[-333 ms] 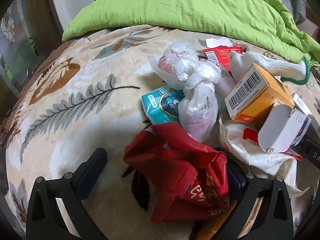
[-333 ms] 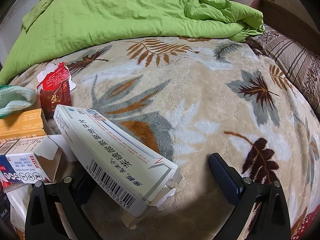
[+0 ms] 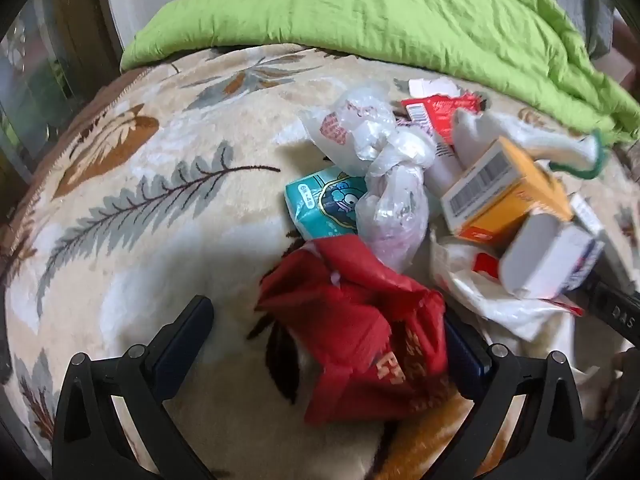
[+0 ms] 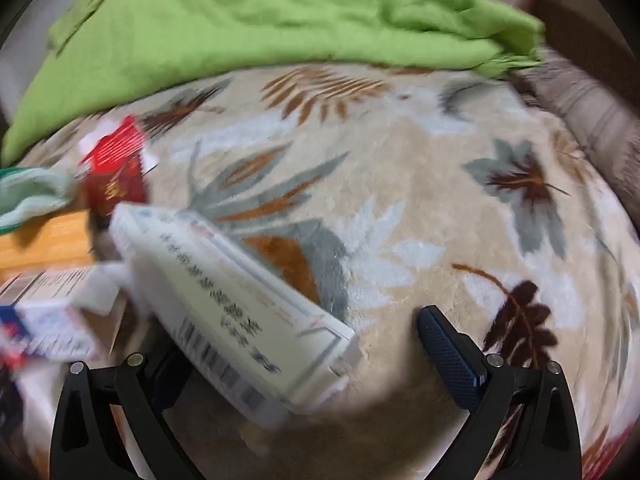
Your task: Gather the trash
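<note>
1. On the leaf-patterned blanket point(image 3: 132, 208), below the green quilt point(image 3: 380, 12), the trash lay in one loose heap; nothing appeared to have been gathered yet, and no bin or bag to receive it showed in either view.
2. The left gripper point(image 3: 326, 344) stood with its jaws spread wide; the crumpled red wrapper point(image 3: 356, 332) lay between them, against the right-hand finger and apart from the left one; no squeeze on it was visible.
3. The right gripper point(image 4: 304, 356) was likewise wide open; the long white box point(image 4: 236, 312) lay slantwise between its jaws, gripped by neither; that view was blurred.
4. Still lying loose were the knotted clear bag point(image 3: 384, 184), the teal tissue pack point(image 3: 324, 204), the orange box point(image 3: 500, 196), an open white carton point(image 3: 548, 260) and a red packet point(image 3: 436, 114); by my judgement almost the whole collecting remained.
</note>
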The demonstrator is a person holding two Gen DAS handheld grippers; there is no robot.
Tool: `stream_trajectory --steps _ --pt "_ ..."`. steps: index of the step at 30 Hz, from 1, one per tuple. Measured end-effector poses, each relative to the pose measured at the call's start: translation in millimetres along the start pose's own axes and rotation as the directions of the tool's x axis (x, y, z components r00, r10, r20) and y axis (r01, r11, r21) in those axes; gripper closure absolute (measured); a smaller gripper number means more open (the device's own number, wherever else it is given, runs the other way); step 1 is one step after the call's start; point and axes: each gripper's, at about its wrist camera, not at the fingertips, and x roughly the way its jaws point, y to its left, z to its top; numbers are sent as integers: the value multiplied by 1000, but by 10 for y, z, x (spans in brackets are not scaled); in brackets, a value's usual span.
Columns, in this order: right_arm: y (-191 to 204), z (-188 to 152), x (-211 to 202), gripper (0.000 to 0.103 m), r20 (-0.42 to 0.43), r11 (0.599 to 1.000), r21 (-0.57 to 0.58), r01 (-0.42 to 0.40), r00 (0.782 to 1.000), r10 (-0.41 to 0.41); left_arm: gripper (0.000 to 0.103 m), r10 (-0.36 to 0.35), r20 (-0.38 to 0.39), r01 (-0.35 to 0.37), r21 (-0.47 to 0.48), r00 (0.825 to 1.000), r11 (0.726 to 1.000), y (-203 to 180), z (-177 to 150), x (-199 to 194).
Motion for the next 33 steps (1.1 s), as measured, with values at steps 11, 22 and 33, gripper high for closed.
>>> stream_trajectory --steps 11,22,33 --pt "-165 -597 -1220 1 134 991 -85 -100 985 111 0 -19 163 25 -33 986 999 55 -400 -976" --pt "-20 -1411 -2157 1 478 978 -202 -45 867 138 0 45 431 -46 -9 901 999 5 -1237 -1890" --pt "-71 -1668 -2259 1 521 982 -185 -37 843 130 0 52 497 -82 39 866 996 -135 -1451 -1998"
